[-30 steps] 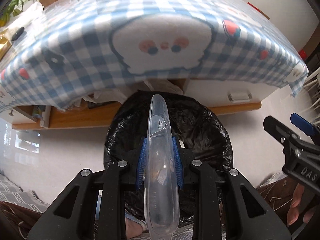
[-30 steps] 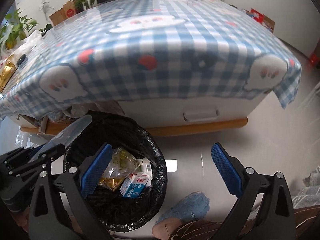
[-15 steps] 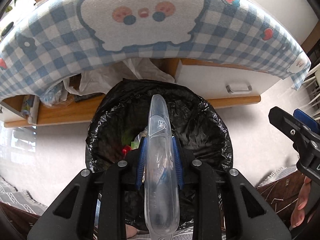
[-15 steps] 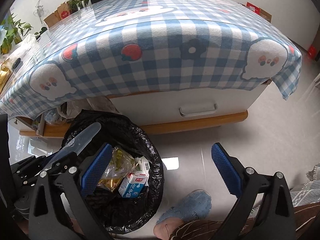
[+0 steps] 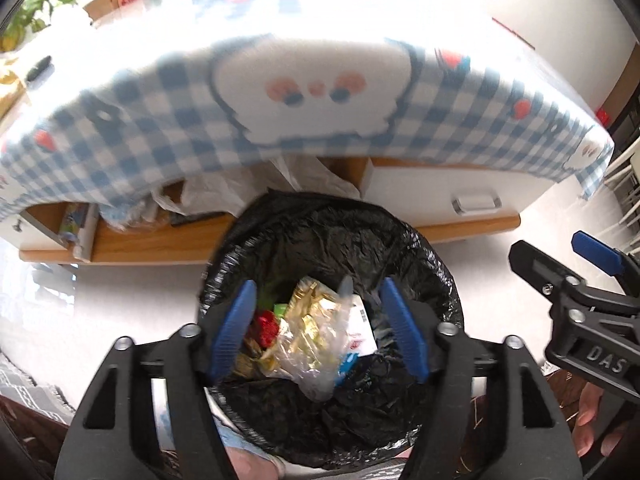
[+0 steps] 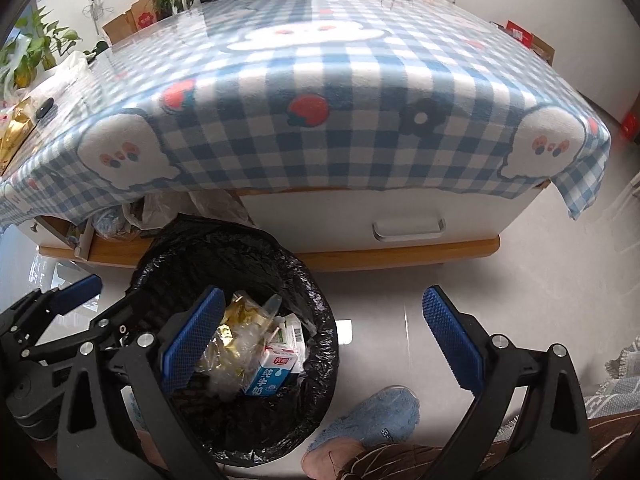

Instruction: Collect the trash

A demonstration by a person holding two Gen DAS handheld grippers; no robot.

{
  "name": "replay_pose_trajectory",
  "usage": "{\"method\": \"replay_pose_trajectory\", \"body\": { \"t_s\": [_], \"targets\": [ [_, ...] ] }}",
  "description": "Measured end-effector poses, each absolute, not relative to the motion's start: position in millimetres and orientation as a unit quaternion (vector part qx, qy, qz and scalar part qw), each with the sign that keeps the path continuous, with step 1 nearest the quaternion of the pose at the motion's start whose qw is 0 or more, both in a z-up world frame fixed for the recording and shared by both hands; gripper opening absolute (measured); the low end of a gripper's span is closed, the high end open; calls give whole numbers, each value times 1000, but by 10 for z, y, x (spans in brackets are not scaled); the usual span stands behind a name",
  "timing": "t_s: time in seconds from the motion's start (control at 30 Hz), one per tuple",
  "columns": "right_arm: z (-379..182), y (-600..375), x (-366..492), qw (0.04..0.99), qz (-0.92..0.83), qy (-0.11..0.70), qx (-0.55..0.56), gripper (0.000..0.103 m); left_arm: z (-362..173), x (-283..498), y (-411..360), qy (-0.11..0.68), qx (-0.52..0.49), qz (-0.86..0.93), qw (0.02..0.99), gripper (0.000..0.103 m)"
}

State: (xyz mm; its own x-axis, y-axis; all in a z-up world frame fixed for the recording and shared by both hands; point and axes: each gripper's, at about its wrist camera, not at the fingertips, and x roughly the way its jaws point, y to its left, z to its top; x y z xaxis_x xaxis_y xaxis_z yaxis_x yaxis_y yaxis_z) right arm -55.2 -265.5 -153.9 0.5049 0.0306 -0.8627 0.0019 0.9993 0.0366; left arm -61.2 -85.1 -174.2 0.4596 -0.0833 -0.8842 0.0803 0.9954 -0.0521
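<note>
Checked tablecloth drapes the table above a pale floor.

Two claws, one bin, one milk carton.

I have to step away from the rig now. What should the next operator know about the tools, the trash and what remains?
Left tool: jaws opening above the black-lined trash bin, nothing between them; the clear plastic piece lies on top of the trash inside.
Right tool: open, empty, beside the bin.
In the bin: gold wrapper, milk carton.
Done: this piece is binned.
Left: the checked tablecloth looks mostly bare; check its far left edge, where some items remain.
</note>
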Motion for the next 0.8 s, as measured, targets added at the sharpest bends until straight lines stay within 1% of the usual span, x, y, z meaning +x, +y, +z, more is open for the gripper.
{"method": "replay_pose_trajectory", "body": {
  "t_s": [0.13, 0.2, 0.3, 0.53, 0.8],
  "targets": [
    [-1317, -2519, -609, 878, 23, 479, 8, 95, -1437, -751, -694, 489, 12, -30, 872, 83],
    [-1167, -2463, -669, 883, 29, 468, 8, 95, -1278, -825, -593, 475, 8, -23, 880, 93],
    [-931, -2405, -799, 892, 40, 450, 12, 95, -1034, -976, -425, 455, -13, -13, 890, 97],
    [-452, -2386, -1250, 911, 37, 411, 12, 95, -529, -1415, -233, 410, -19, -6, 912, 97],
    [-165, -2337, -1755, 927, 45, 373, 2, 95, -265, -1827, -142, 387, -24, -22, 921, 97]
  ]
}}
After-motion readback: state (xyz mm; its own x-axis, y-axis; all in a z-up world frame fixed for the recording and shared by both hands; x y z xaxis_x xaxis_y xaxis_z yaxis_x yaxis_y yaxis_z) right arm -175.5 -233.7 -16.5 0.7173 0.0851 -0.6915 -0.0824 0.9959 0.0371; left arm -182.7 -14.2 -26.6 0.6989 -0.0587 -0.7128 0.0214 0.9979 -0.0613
